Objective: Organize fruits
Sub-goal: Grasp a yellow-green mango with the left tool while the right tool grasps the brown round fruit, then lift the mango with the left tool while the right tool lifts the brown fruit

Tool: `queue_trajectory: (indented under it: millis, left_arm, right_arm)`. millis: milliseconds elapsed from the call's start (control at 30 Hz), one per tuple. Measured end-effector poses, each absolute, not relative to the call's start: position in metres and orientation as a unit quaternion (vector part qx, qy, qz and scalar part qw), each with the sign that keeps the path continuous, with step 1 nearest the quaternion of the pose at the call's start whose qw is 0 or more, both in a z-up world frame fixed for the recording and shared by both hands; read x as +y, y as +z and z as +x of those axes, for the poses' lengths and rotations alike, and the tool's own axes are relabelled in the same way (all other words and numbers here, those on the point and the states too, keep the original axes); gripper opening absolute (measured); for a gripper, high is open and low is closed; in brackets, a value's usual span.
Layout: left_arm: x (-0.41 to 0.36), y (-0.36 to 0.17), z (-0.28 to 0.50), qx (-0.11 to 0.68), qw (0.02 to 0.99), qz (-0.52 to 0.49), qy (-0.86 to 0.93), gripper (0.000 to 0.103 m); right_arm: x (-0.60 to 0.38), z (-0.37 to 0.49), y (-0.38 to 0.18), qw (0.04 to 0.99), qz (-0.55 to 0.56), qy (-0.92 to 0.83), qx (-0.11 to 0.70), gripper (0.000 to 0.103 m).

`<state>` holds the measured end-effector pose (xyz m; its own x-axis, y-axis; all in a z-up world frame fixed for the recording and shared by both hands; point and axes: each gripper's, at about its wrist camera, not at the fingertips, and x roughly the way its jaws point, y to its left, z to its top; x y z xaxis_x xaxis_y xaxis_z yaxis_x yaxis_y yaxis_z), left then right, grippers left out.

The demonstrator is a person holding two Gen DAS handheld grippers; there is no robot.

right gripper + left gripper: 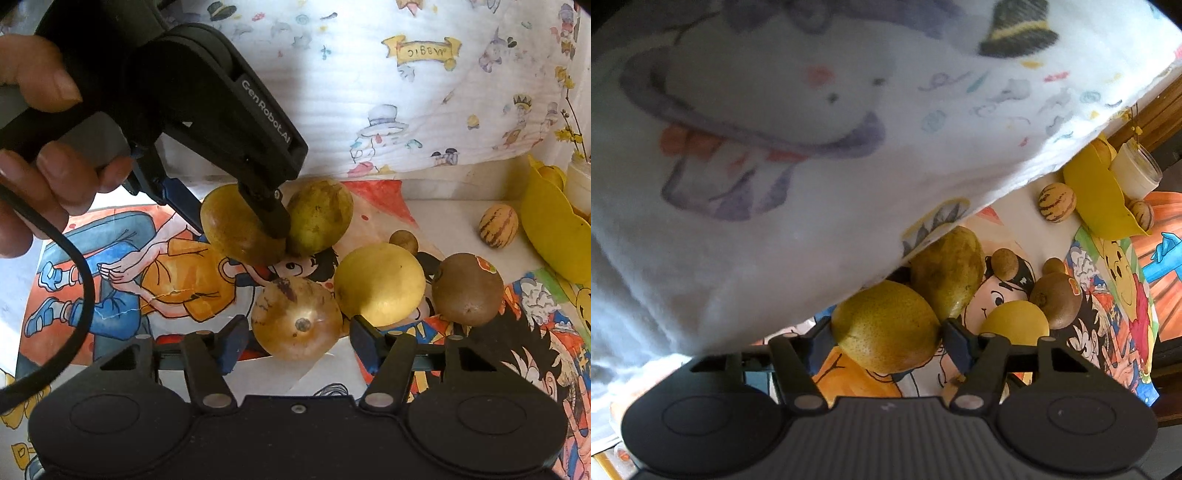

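Fruits lay scattered over a bright cartoon-printed cloth (122,266), and both grippers were down among them. The left gripper (886,330) had a speckled yellow-green pear (886,326) between its fingers, both pads right at the skin on either side; from the right wrist view that same pear (236,225) showed one black finger lying across its front, the other blue-padded one behind it. A hand (44,162) gripped that tool's handle at the left edge. Just beside the pear, touching it, sat a duller green mottled fruit (319,218).

The right gripper (295,339) straddled a round tan fruit (297,319) with dark blotches. The left pad sat right against it, while the right pad stood a sliver off, so it was not quite a pinch.

Next to it, a smooth yellow fruit (378,282) rested against a brown kiwi (467,290) with a sticker on top. A small brown round fruit (404,242) peeked out behind the yellow one. Further back, a striped cream-and-purple fruit (498,225) lay near a yellow bowl (554,229) at the right edge, with a white jar (1137,173) behind it.

A white printed fabric (775,129) hung across the back, filling most of the left wrist view.
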<state>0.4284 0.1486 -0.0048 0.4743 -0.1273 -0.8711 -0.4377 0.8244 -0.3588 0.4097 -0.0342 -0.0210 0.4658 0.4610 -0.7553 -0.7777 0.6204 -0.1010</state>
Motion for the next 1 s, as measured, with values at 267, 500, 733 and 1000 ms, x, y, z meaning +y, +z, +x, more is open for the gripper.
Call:
queue_trajectory:
  millis: [267,500,733,1000]
  left_arm:
    - [0.146,-0.003,0.424,0.500,0.819,-0.268,0.090,0.066]
    - [0.140,0.000,0.420,0.503,0.823,-0.247,0.090,0.066]
    - [0.135,0.003,0.407,0.516,0.823,-0.225,0.070,0.066]
    - [0.124,0.006,0.383,0.539,0.822,-0.178,0.037,0.066]
  right_arm:
    - [-0.036,0.408,-0.020,0.832,-0.212,0.372,0.353,0.052]
    - [-0.046,0.395,-0.013,0.834,-0.209,0.370,0.352,0.052]
    - [-0.066,0.380,-0.005,0.839,-0.199,0.344,0.373,0.052]
    - [-0.086,0.361,-0.004,0.839,-0.185,0.318,0.400,0.052]
